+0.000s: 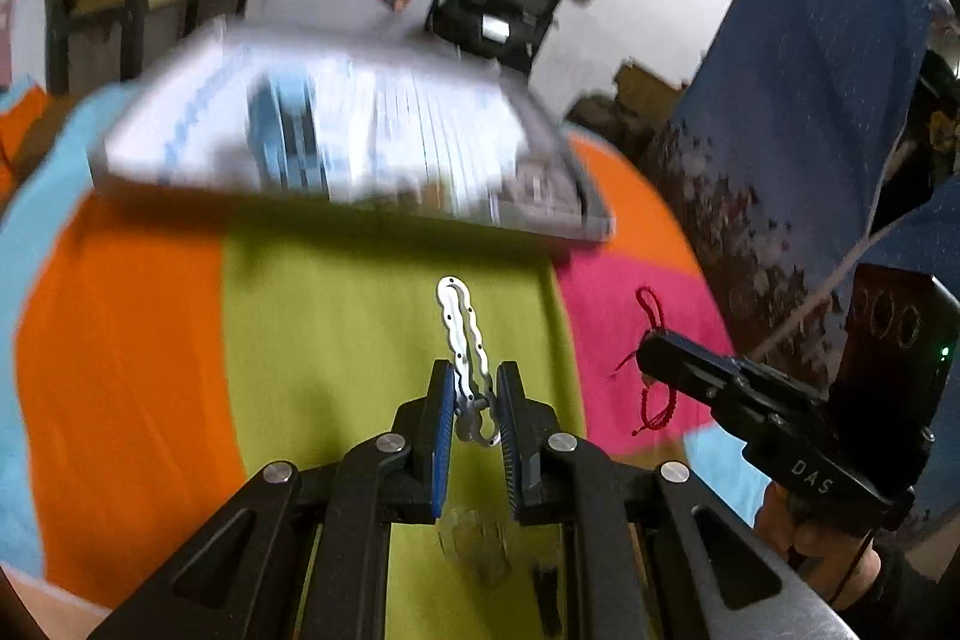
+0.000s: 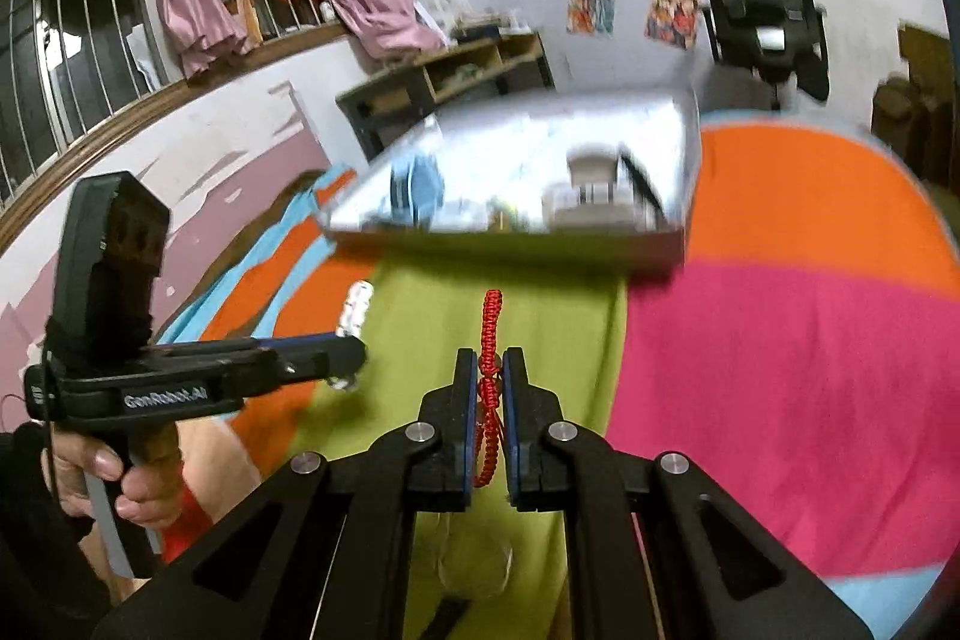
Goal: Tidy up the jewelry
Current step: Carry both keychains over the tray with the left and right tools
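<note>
L fingers (image 1: 474, 391) clamped on white bracelet (image 1: 461, 334), R fingers (image 2: 491, 379) on red bracelet (image 2: 491, 340).

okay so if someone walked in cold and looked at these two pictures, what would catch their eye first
Probably the bright cloth in orange, lime green and pink blocks covering the surface. Next, each gripper pinches a bracelet above the green stripe: the left gripper holds a silver bracelet, the right gripper a red braided bracelet. Beyond them sits a blurred white jewelry box.
</note>
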The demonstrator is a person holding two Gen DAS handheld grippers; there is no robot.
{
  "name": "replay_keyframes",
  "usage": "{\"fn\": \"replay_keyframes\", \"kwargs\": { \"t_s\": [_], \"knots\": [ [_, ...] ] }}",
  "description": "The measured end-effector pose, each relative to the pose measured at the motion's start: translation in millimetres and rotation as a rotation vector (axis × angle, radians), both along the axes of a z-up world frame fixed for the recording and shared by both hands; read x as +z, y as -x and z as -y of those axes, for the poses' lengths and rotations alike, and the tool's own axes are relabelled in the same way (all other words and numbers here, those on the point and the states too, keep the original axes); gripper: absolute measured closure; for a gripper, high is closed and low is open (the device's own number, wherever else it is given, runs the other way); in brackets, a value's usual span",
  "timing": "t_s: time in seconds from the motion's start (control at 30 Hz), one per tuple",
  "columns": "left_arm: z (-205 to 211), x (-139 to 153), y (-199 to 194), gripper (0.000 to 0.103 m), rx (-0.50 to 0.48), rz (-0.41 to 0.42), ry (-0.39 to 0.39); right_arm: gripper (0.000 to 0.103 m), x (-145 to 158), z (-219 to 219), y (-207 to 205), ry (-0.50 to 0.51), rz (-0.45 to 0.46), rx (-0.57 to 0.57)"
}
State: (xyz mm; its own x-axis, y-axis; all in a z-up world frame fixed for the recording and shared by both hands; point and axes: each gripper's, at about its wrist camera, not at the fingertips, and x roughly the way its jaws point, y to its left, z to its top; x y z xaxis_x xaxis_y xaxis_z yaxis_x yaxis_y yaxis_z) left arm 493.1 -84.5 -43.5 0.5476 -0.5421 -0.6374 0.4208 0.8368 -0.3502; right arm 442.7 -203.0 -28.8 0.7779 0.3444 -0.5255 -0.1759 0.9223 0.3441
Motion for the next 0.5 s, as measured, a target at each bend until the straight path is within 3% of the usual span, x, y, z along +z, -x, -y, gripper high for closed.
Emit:
{"fn": "replay_keyframes", "kwargs": {
  "t_s": [0.2, 0.37, 0.5],
  "knots": [
    [-4, 41, -61, 0.089, 0.045, 0.065, -0.011, 0.096, 45, 13, -53, 0.046, 0.030, -0.002],
    [2, 40, -108, 0.089, 0.057, 0.025, -0.022, 0.096, 67, 24, -108, 0.093, 0.016, -0.038],
    [23, 25, -128, 0.089, 0.044, -0.008, -0.061, 0.096, 65, 41, -146, 0.095, -0.024, -0.095]
  ]
}}
